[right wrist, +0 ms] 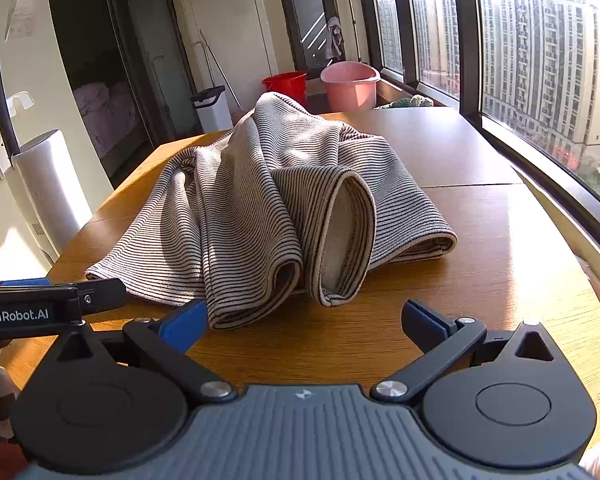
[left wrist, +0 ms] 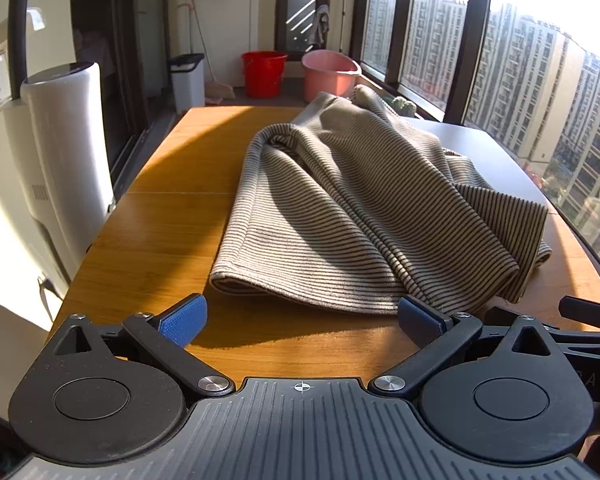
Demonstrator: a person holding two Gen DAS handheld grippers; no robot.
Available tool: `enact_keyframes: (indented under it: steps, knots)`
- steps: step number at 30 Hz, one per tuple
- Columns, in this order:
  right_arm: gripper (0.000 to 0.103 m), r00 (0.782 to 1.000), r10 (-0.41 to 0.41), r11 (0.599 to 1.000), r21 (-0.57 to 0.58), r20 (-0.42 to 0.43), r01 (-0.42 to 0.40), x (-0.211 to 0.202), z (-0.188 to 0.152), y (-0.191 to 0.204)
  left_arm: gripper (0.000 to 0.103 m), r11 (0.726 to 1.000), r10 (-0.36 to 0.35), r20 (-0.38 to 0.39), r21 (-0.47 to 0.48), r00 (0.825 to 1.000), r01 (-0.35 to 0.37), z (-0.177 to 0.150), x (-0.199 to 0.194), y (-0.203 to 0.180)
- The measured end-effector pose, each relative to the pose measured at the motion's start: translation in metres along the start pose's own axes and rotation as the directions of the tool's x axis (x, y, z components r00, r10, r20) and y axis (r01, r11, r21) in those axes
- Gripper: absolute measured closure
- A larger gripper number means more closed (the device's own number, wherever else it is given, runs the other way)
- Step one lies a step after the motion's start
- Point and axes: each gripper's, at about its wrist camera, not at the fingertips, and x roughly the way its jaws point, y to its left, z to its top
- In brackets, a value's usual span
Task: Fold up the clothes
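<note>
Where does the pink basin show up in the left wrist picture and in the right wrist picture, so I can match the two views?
Left wrist view: the pink basin sits at upper centre, beyond the far end of the table, right of the red bucket.
Right wrist view: the pink basin is again at upper centre, near the window, right of the red bucket.
Shared landmark: the striped garment lies in front of it in both.

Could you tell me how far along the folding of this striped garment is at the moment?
Barely begun. Done: the striped garment is on the wooden table, but bunched, a sleeve opening gaping toward the camera. In hand: nothing; the left gripper and right gripper are both open, just short of its near edge. Left: flattening and every fold.
</note>
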Motion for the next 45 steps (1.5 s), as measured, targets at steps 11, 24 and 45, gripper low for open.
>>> enact_keyframes:
  steps: [11,24,45]
  knots:
    - [0.0,1.0,-0.003,1.0,0.015,0.009,0.002,-0.003,-0.001,-0.003,0.0,0.999,0.005,-0.048,0.041,0.999,-0.003,0.001,-0.003,-0.004]
    - [0.0,1.0,0.012,0.999,0.034,0.007,-0.012,-0.012,0.003,0.002,0.0,0.998,0.004,-0.064,0.055,0.998,0.0,-0.004,-0.015,-0.002]
    - [0.0,0.999,0.007,0.999,0.033,-0.047,-0.006,-0.005,0.001,0.002,0.0,0.999,-0.008,-0.126,0.033,0.992,0.012,-0.005,-0.005,0.002]
